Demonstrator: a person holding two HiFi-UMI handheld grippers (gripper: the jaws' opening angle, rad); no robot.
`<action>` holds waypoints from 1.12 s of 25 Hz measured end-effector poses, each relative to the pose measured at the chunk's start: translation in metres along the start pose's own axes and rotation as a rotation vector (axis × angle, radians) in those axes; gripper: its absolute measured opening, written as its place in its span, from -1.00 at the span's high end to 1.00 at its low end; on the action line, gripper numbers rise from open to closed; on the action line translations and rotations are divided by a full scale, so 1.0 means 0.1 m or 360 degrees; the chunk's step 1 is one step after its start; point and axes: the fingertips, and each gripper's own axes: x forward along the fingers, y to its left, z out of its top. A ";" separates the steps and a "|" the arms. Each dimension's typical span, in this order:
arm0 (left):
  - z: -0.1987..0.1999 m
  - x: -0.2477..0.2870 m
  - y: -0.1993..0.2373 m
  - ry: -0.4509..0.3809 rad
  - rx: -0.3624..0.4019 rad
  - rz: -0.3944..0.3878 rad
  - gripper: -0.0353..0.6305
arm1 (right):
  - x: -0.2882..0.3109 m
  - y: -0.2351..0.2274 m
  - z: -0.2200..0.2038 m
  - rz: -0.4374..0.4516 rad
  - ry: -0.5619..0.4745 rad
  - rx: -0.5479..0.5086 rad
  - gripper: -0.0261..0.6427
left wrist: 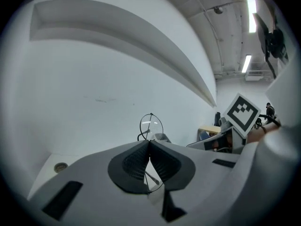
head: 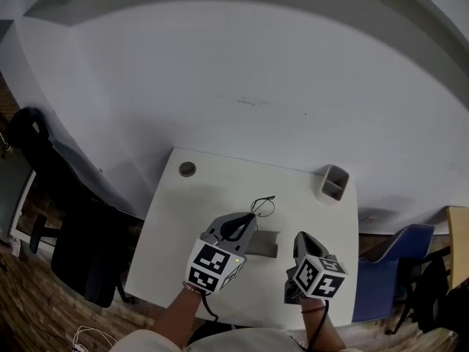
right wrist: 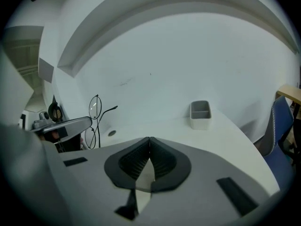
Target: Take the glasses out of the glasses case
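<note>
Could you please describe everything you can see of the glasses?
The glasses are thin dark wire with two round clear lenses. The left gripper is shut on the frame, its fingers pinching the wire. They are held above the white table, turned sideways with one lens above the other and one temple sticking out.

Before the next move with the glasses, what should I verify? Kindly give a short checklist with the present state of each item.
1. Left gripper shut on the glasses: ok, a thin frame wire runs between its jaws.
2. Glasses out of the glasses case: ok, the head view shows them raised beyond it.
3. Right gripper free: ok, jaws together, nothing between them.
4. Grip firm enough on so thin a wire: cannot tell.
5. Bare table for setting down: ok, left of the case.
</note>
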 end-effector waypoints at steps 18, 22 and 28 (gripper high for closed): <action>1.11 -0.46 0.31 -0.0446 -0.0110 0.0406 0.83 | -0.35 0.59 1.37 0.0157 -0.0508 -0.0228 0.83; 1.11 -0.46 0.28 -0.0434 -0.0096 0.0390 0.83 | -0.34 0.60 1.35 0.0164 -0.0503 -0.0206 0.83; 1.10 -0.47 0.27 -0.0427 -0.0093 0.0378 0.83 | -0.35 0.55 1.33 0.0065 -0.0493 -0.0272 0.83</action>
